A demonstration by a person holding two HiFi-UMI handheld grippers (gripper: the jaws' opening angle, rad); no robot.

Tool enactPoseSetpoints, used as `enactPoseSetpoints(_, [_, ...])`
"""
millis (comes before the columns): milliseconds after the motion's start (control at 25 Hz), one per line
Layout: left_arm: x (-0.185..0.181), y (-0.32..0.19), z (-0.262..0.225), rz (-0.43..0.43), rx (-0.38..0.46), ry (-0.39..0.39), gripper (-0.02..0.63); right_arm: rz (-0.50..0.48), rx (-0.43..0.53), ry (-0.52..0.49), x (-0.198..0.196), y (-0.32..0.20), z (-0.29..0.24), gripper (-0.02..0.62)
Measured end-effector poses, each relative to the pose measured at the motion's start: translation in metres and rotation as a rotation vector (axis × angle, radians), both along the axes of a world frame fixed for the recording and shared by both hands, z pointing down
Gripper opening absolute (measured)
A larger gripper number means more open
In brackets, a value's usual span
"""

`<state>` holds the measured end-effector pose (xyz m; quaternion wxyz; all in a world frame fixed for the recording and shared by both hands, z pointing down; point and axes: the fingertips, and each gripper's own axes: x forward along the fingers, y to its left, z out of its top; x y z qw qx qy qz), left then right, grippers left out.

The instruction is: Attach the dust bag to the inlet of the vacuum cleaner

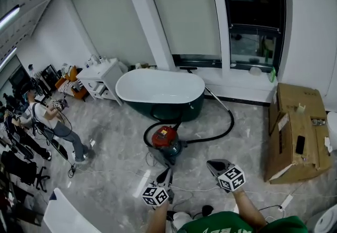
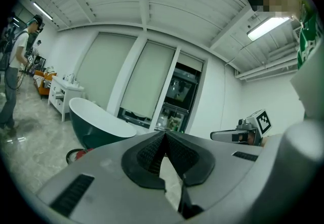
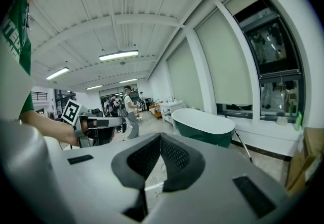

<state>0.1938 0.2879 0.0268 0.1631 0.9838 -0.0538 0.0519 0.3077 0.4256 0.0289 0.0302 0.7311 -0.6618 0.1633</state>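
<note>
Marble floor (image 1: pixel 116 137) noted; vacuum cleaner (image 1: pixel 166 138) seen ahead of left gripper (image 1: pixel 166 174) and right gripper (image 1: pixel 215 164), both clenched, empty.

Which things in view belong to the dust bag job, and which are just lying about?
For the job: red vacuum cleaner on the floor; its black hose; left gripper and right gripper, jaws shut and empty. No dust bag shows.

Just lying about: bathtub; cardboard box; white cabinet; bystander at the left.
</note>
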Motion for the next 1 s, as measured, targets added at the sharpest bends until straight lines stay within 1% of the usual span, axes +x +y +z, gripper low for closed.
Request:
enactPoseSetpoints(360, [-0.015, 0.007, 0.003, -0.041, 0.005, -0.008, 0.003, -0.071, -0.004, 0.002, -0.016, -0.004, 0.006, 0.008])
enactPoseSetpoints(1000, [-0.034, 0.018, 0.000, -0.053, 0.022, -0.031, 0.003, -0.130, -0.022, -0.001, -0.042, -0.010, 0.012, 0.008])
